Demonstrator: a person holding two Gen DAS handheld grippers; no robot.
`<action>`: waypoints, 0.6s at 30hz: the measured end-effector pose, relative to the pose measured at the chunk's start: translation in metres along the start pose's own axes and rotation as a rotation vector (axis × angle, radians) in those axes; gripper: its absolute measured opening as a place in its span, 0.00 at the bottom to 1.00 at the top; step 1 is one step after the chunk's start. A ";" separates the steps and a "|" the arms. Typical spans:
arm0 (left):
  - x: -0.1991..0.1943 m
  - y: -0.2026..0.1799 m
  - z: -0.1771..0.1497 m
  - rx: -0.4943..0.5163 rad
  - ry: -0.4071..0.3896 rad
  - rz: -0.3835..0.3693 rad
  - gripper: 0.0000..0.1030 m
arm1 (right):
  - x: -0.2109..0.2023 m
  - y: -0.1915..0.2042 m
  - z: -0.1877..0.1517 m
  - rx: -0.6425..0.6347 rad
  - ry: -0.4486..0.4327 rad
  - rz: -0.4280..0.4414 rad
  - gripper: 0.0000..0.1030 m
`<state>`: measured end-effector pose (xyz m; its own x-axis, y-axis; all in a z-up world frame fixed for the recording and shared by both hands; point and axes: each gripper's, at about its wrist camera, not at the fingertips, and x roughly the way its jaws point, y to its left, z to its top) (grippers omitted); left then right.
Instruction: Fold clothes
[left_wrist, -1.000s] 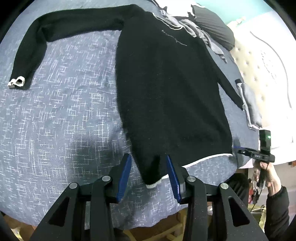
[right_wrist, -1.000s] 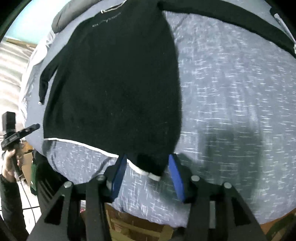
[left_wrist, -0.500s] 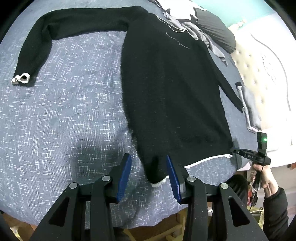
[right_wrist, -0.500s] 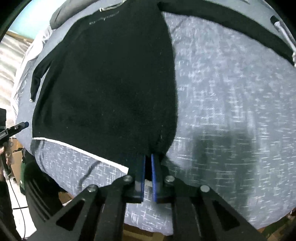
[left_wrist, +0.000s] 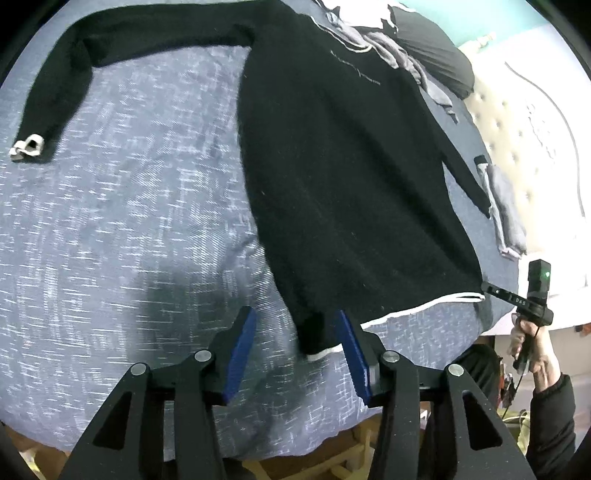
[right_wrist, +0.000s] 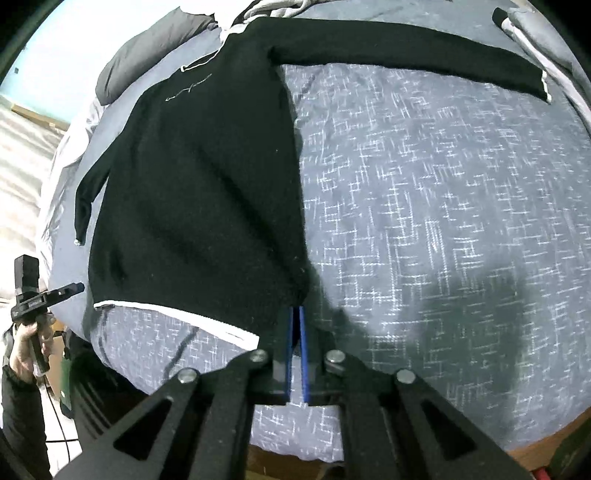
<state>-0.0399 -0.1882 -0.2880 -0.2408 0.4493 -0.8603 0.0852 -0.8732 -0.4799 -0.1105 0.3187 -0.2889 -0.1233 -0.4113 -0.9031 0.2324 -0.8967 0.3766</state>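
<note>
Between right hand-held gripper (right_wrist: 294, 332) pads, sweater (right_wrist: 207, 192) corner

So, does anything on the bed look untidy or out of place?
Yes. One sleeve of the black sweater stretches sideways while the other lies along its body, and grey clothes lie crumpled near the headboard.

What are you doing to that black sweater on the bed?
A person is starting to fold a black sweater spread flat on a blue patterned bedspread, using a gripper tool in each hand. The right gripper is shut on one bottom corner of the sweater. The left gripper has the other bottom corner between its blue fingers, but its jaws are opening and the pads are not pressing on it. Both sleeves lie stretched out, and nothing is folded yet.
</note>
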 end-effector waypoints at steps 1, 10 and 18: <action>0.004 -0.001 0.000 0.000 0.005 -0.001 0.49 | 0.003 0.000 -0.001 0.004 0.000 0.003 0.03; 0.031 -0.002 0.005 -0.042 0.001 -0.053 0.49 | -0.005 -0.006 -0.001 0.000 0.009 0.019 0.03; 0.040 -0.005 0.005 -0.028 0.004 -0.024 0.05 | -0.006 -0.007 0.002 0.000 0.014 0.022 0.03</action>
<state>-0.0547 -0.1664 -0.3192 -0.2392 0.4706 -0.8493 0.1066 -0.8567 -0.5047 -0.1134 0.3277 -0.2856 -0.1049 -0.4290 -0.8972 0.2346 -0.8874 0.3969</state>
